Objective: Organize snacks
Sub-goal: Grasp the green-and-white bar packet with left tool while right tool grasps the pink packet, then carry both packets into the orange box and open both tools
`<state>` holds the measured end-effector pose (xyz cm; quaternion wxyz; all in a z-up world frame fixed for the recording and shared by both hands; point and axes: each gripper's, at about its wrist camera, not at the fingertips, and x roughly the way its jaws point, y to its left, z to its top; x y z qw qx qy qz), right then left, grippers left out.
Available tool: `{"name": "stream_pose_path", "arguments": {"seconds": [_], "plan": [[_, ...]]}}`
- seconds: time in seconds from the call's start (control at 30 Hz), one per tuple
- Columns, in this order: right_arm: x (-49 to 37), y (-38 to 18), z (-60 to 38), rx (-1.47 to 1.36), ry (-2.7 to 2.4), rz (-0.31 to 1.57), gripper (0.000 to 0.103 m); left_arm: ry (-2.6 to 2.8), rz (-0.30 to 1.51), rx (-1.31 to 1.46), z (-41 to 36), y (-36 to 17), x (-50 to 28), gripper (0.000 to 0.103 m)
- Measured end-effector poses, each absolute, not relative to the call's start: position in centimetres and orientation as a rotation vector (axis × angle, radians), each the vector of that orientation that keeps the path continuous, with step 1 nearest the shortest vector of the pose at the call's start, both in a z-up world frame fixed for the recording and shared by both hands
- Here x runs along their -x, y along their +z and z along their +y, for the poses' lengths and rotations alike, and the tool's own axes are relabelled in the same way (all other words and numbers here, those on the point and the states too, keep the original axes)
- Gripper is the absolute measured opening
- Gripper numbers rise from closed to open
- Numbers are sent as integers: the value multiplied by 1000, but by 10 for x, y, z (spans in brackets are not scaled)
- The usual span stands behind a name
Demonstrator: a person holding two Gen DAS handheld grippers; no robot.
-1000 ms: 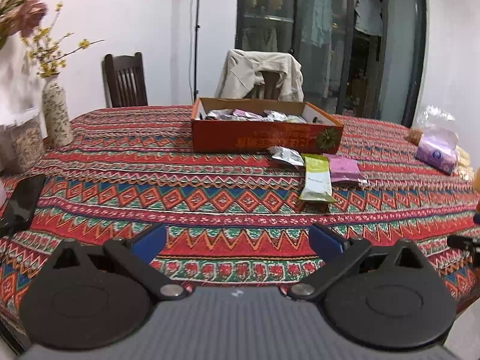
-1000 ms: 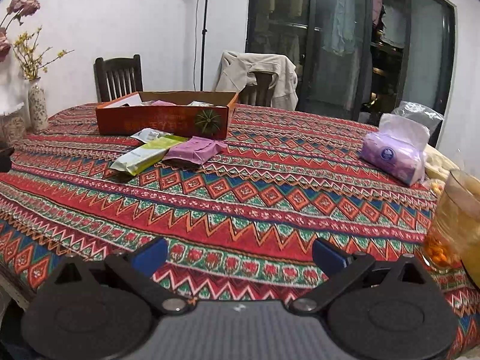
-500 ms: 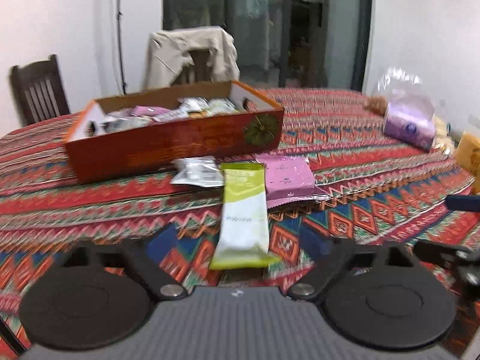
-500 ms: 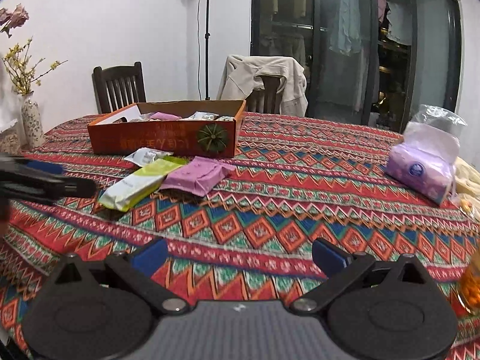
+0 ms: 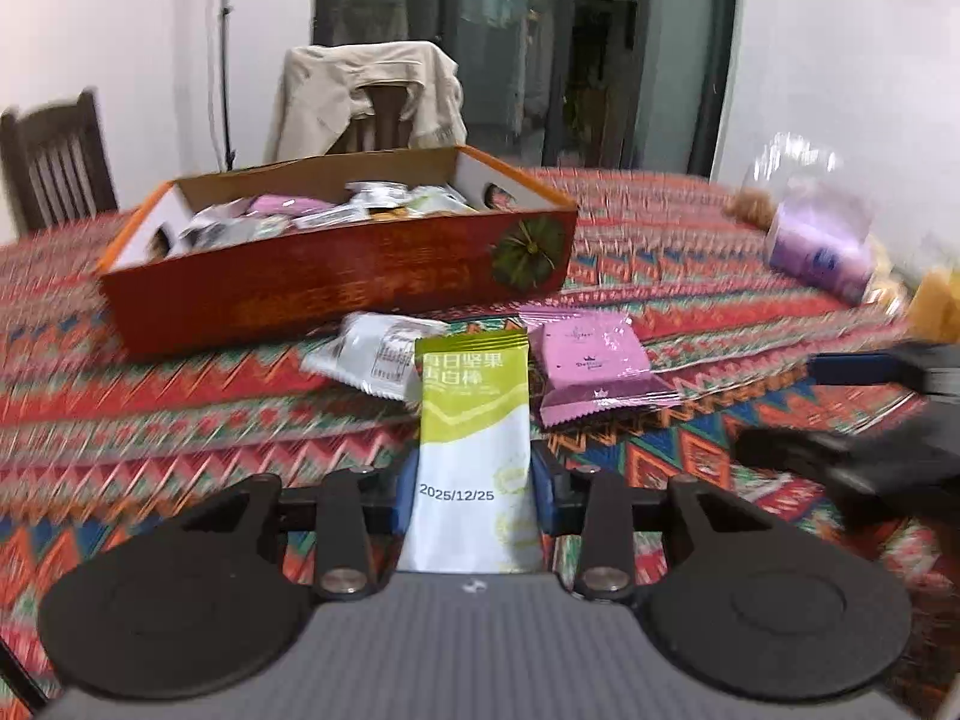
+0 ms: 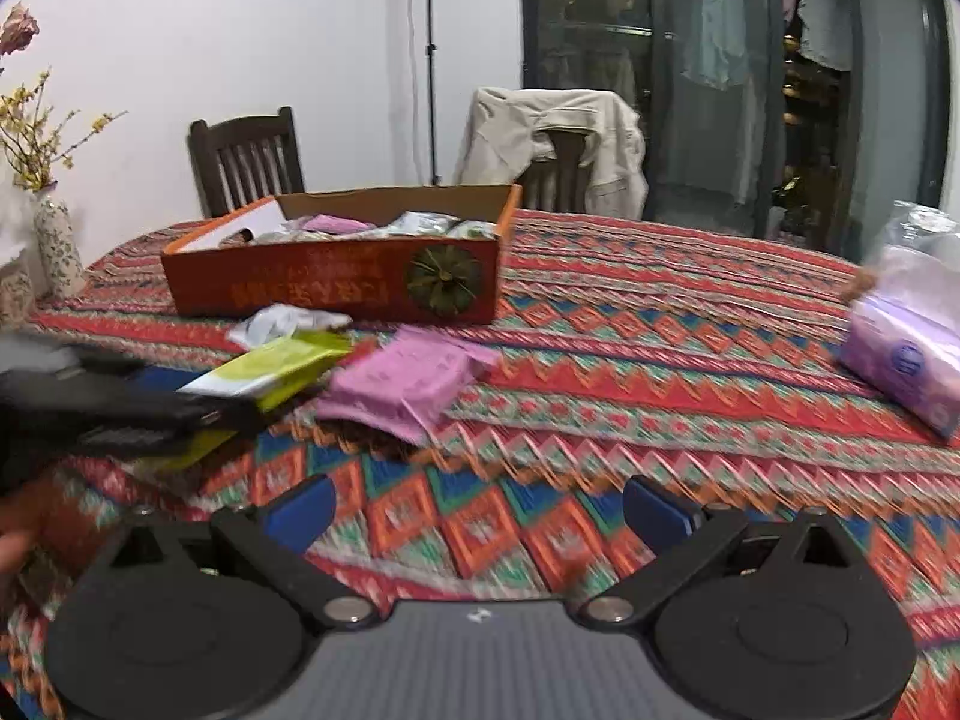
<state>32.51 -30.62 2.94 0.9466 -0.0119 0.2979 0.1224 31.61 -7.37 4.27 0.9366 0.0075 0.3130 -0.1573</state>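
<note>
Left gripper [image 5: 474, 483] now around half-hidden green packet [image 5: 474, 420]

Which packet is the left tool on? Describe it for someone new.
Find the orange box on the patterned tablecloth. Three packets lie before it. The left tool grips the middle one, the green-and-white bar stamped 2025/12/25, between a white packet and a pink packet.

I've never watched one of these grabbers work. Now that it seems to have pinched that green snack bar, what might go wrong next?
The left gripper pinches only the near end of the green snack bar, so the bar could droop or slip when lifted.

Its far end overlaps the white packet, with the pink packet close beside; lifting might drag either one.

The box looks quite full, so the bar may slide off the pile.
</note>
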Motion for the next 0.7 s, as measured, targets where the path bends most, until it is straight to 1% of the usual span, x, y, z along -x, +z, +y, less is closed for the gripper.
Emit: {"name": "stream_pose_path", "arguments": {"seconds": [0.1,0.3,0.37,0.43,0.47,0.5,0.57,0.6,0.7], "plan": [[-350,28,-290,-8,310,607,102,-275,625,56,-41,52,-296,38],[-404,23,-247,-61,377,649,101,-99,598,77,5,59,-278,38],[-417,23,-234,-31,354,644,96,-71,606,89,15,59,-276,39],[-425,23,-220,33,320,636,84,-55,603,92,19,59,-272,39],[-425,22,-214,72,314,627,80,-53,602,92,19,59,-269,39],[-425,20,-208,116,306,626,72,-52,599,91,19,60,-266,39],[-417,13,-198,210,289,624,62,-49,596,88,17,60,-259,39],[-409,11,-199,213,305,618,59,-50,595,85,18,60,-255,39],[-384,14,-211,182,357,633,59,-79,603,91,9,59,-246,39]]}}
